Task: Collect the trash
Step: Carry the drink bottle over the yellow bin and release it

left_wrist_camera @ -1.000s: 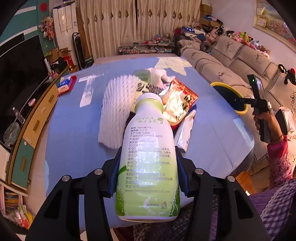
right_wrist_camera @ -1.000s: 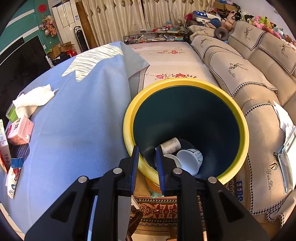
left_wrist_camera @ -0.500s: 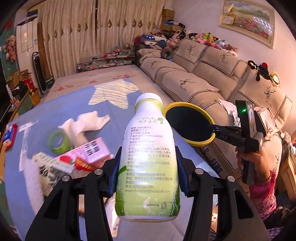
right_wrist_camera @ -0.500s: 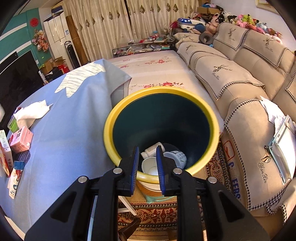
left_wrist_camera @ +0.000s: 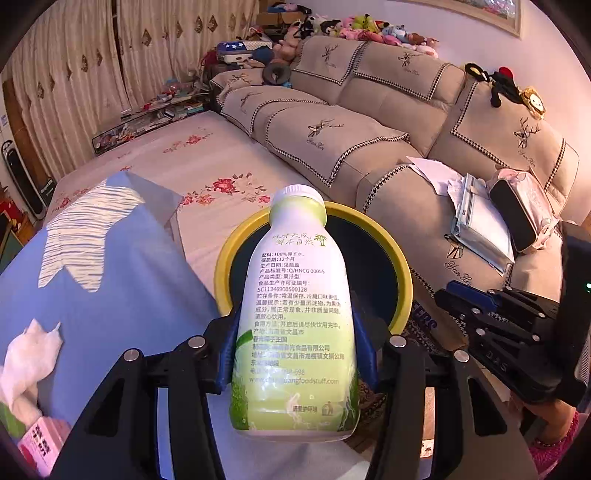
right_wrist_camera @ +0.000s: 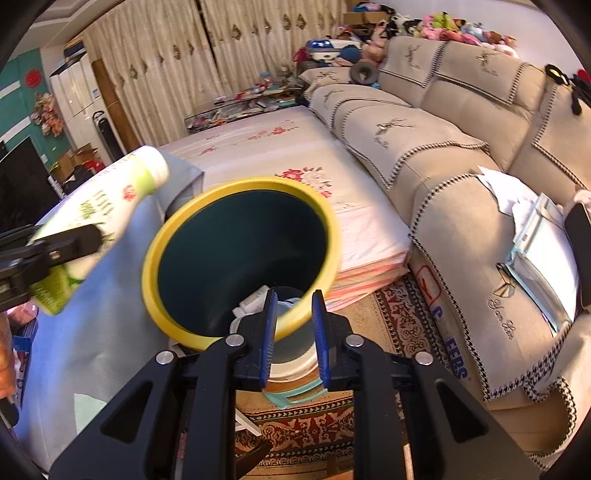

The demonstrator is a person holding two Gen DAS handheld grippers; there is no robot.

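Both wrist views look forward and down, close above the yellow-rimmed bin (left_wrist_camera: pixel 402 273) (right_wrist_camera: pixel 236 184), sharing it, the sofa (left_wrist_camera: pixel 369 147) (right_wrist_camera: pixel 424 147) and the blue-clothed table (left_wrist_camera: pixel 110 277) (right_wrist_camera: pixel 92 350).

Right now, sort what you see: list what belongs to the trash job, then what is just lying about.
Belongs to the job:
- bottle, clamped in the left gripper
- bin, yellow-rimmed, some trash already inside
- right gripper, a narrow gap between its fingers, empty
- tissue on the blue cloth

Just lying about:
- sofa
- papers on the sofa
- plush toys
- rug
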